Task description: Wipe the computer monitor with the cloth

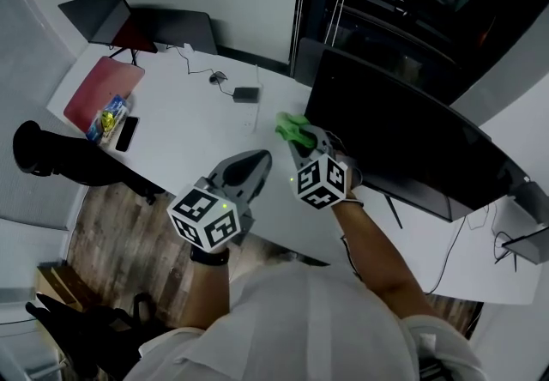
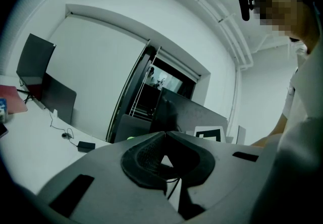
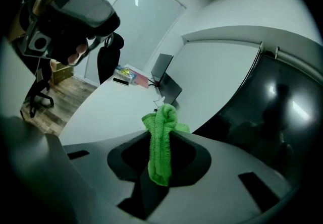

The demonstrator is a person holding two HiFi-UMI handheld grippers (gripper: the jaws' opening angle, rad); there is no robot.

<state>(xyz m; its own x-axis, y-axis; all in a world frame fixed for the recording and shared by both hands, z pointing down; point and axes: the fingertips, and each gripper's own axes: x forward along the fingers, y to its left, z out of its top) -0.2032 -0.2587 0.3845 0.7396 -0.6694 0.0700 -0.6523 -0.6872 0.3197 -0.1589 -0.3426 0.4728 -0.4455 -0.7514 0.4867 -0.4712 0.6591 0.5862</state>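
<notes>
Worktop (image 1: 189,126) is spreading white and wide under everything, and the computer monitor (image 1: 403,143) is standing on it as a broad, glossy dark slab. I am taking that monitor as my marker. Well apart from its left end, a laptop (image 1: 103,15) and a red folder (image 1: 103,89) are lying at the far corner. A small black adapter (image 1: 245,94) is sitting nearer the monitor's left edge, its cable trailing.

The person's right forearm is reaching forward, bare, with the right tool (image 1: 296,137) pointing at the monitor's lower left corner. Its jaws are clamping the green cloth (image 1: 289,123), which is hanging folded between them and bunching out past the tips. The cloth is riding just beside the monitor's left edge, and I cannot tell whether it is touching the glass. The left tool (image 1: 260,158) is hovering farther from the monitor than the right one, with its jaws pressing together on nothing.

To my eye the wiping is only getting started: the cloth is gripped and is being offered up to the screen. The next move, I am guessing, is calling for the right wrist to lay the bunched end flat on the dark panel and sweep along it. Light pressure seems wise, since a screen on a stand may be rocking back if pushed hard.
</notes>
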